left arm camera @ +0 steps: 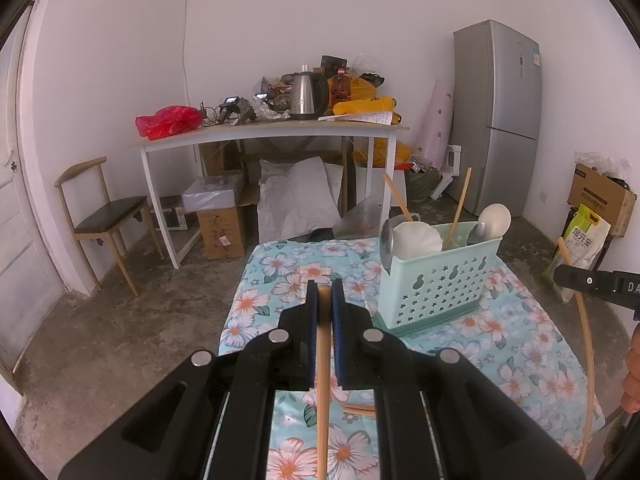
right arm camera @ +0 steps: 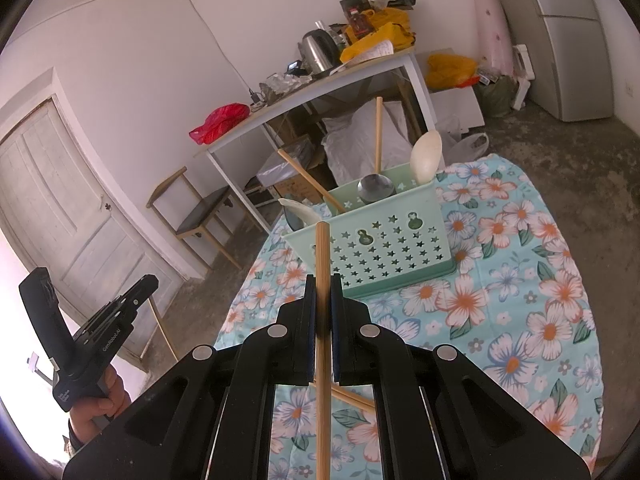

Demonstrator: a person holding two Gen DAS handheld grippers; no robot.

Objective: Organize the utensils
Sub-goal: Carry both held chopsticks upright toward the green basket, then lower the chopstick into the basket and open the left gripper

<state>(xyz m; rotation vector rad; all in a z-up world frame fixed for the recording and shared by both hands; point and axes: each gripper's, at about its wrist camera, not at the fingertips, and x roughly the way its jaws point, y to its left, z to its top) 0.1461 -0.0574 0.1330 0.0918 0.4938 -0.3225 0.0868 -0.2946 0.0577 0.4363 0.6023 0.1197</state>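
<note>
The left gripper (right arm camera: 86, 332) reads "GenRobot.AI" along its side, and the right gripper (left arm camera: 600, 284) shows only "DA".

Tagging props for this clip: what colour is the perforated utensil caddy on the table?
Pale mint green utensil caddy with star cut-outs, clearest in the right wrist view.

kettle (left arm camera: 306, 98) on desk (left arm camera: 272, 132), chair (left arm camera: 104, 216), fridge (left arm camera: 496, 116).

Matt wooden chopstick (right arm camera: 322, 360), perforated plastic caddy (left arm camera: 436, 284), glossy metal spoon (right arm camera: 375, 189) — all over a printed floral cloth (right arm camera: 520, 300).
</note>
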